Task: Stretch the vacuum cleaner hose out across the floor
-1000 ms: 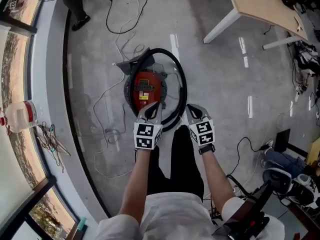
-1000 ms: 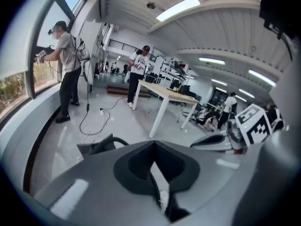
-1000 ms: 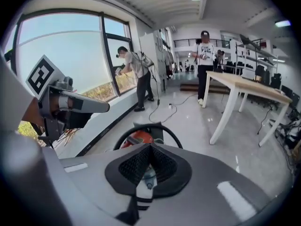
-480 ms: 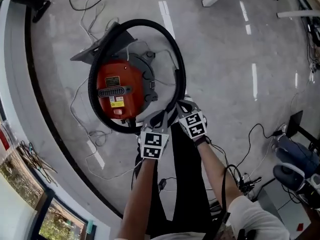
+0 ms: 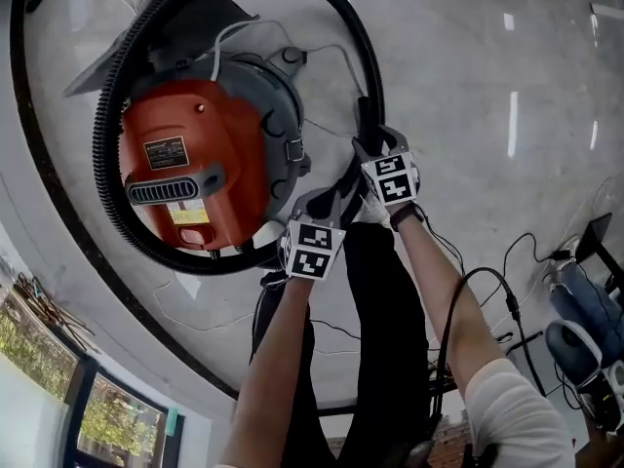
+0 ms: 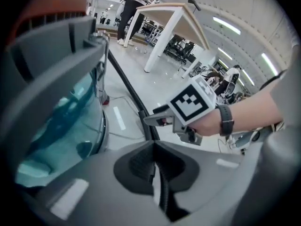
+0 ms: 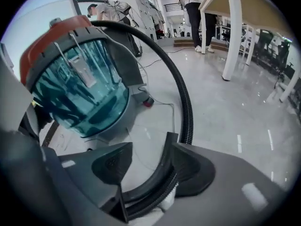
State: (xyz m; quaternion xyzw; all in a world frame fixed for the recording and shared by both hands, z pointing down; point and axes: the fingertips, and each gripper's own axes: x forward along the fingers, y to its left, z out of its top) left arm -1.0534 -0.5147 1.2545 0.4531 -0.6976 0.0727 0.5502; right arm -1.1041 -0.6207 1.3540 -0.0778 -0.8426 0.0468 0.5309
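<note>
- The vacuum cleaner [image 5: 195, 164] stands on the floor [image 5: 468, 86] near its window-side edge. The hose [image 7: 186, 102] is wound in a ring around the body, so none of it is stretched out yet.
- The right gripper [image 7: 149, 145] has just been opening its jaws. They stand spread, with the hose running between them. The hose lies against one pad and the other pad is clear of it, so there is no grip yet.
- The left gripper [image 6: 154, 144] is pressed together on nothing, just beside the near side of the vacuum cleaner's base.
- Close the right gripper squarely across the hose, so that the ribs sit in the pads and keep it from sliding.
- Lift the loop up and over the body before pulling. Dragging it sideways would likely tug the vacuum cleaner over or along.
- Pull toward the open floor, away from the window side.
- The left gripper would do best steadying the body, or opening to take the hose further along.
- Watch the thin cord [image 7: 162, 102] on the floor by the base, since it could catch the hose.
</note>
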